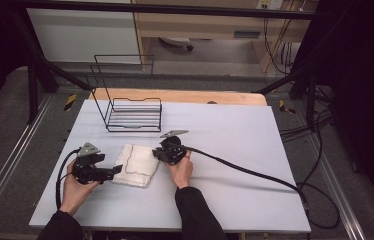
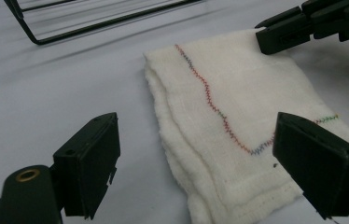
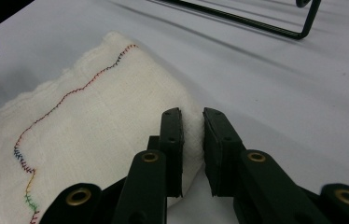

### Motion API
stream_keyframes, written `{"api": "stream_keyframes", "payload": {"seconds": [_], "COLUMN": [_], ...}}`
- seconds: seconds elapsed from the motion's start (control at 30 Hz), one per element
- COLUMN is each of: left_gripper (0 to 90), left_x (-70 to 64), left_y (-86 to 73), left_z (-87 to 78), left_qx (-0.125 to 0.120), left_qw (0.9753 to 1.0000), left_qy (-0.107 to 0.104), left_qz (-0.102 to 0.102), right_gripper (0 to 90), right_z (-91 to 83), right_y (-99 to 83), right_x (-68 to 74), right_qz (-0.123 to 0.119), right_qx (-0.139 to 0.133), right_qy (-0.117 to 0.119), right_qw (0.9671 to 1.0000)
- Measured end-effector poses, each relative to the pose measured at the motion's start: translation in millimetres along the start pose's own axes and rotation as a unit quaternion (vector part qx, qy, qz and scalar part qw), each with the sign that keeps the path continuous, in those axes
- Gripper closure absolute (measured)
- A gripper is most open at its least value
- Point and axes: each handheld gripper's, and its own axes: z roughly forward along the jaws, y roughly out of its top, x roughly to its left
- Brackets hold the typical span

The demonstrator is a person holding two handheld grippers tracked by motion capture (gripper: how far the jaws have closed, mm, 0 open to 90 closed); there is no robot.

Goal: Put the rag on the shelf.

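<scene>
Right gripper (image 3: 192, 144) pinches soft folded white cloth (image 3: 93, 116); left gripper (image 2: 210, 163) gapes wide, empty.

The cloth (image 2: 238, 116) in front of me is a soft white gauzy weave with a wavy line of multicolour stitching. My grippers' jaws look like matt black plastic with brassy rivets, and the rack (image 1: 134, 114) is thin black metal wire on a smooth, matt pale table (image 1: 235, 135).
</scene>
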Motion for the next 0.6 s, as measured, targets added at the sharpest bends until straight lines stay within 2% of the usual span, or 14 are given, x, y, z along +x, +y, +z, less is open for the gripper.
{"api": "stream_keyframes", "payload": {"seconds": [0.13,0.3,0.4,0.6], "left_gripper": [15.1,16.7,19.9,25.0], "left_x": [2.2,11.4,16.7,22.2], "left_y": [9.5,20.3,26.7,33.3], "left_z": [3.5,13.0,21.7,40.8], "left_qx": [-0.004,-0.001,0.0,0.013], "left_qw": [0.9999,0.9997,0.999,0.9983], "left_qy": [0.01,0.022,0.032,0.039], "left_qz": [0.0,-0.014,-0.03,-0.042], "right_gripper": [78.9,78.9,78.9,78.8], "right_z": [-0.8,-1.7,-1.2,-0.8], "right_y": [-0.5,-0.3,-0.2,-0.4], "right_x": [1.0,1.6,1.4,1.3], "right_qz": [-0.006,-0.01,-0.011,-0.011], "right_qx": [-0.005,-0.007,-0.008,-0.009], "right_qy": [-0.002,-0.004,-0.004,-0.005], "right_qw": [1.0,0.9999,0.9999,0.9999]}}
